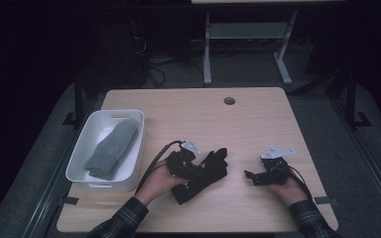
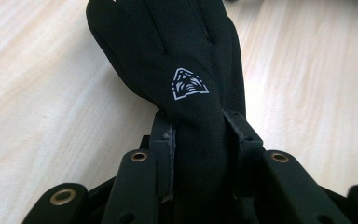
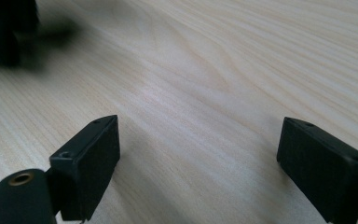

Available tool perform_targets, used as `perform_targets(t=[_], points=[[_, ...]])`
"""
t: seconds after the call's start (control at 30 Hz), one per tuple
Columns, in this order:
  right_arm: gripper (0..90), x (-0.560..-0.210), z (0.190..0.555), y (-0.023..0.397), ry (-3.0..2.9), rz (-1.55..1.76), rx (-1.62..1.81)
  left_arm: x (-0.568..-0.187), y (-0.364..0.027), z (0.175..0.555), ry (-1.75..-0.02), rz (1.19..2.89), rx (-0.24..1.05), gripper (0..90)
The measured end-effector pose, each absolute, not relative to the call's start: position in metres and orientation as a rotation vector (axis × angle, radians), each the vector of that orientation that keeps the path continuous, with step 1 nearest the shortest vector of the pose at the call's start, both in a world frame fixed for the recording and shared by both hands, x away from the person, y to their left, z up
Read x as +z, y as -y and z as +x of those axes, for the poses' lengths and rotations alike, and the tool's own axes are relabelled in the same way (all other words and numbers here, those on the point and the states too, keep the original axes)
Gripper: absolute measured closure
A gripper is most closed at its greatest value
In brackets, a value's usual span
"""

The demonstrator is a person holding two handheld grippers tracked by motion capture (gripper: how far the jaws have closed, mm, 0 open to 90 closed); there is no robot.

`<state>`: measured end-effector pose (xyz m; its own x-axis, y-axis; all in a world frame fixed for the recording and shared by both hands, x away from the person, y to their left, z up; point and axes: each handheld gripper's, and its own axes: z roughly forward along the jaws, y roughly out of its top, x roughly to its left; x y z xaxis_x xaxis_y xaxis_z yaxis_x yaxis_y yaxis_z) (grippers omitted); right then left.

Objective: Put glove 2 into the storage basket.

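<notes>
Clenched on the cuff of the black glove, the left claw holds it lengthwise ahead of its jaws, just above the counter, while the white bin with a grey sock lies leftward and the right claw rests released.

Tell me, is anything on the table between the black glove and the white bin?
Nothing visible. The left claw pinches the black fabric glove, and only bare light wooden table lies between it and the white plastic bin holding a grey sock.
</notes>
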<state>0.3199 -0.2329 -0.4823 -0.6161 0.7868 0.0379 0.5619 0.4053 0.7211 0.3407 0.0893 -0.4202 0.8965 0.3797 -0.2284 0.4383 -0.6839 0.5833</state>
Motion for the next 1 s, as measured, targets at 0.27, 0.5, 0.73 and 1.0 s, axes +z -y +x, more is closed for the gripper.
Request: perform_targets(t=[0.27,0.5,0.73,1.0], points=[[12.9,-0.482,0.32,0.233,-2.357,1.174,1.032,-0.381,-0.112,0.348,-0.629,2.356,-0.049,67.1],[12.9,-0.482,0.32,0.233,-2.358,1.172,1.032,-0.349,-0.151,0.357,-0.708,2.301,0.035,67.0],[12.9,-0.482,0.32,0.233,-2.358,1.172,1.032,-0.333,-0.195,0.364,-0.798,2.255,0.098,67.0],[12.9,-0.482,0.32,0.233,-2.357,1.174,1.033,-0.327,-0.244,0.369,-0.916,2.216,0.163,67.0]])
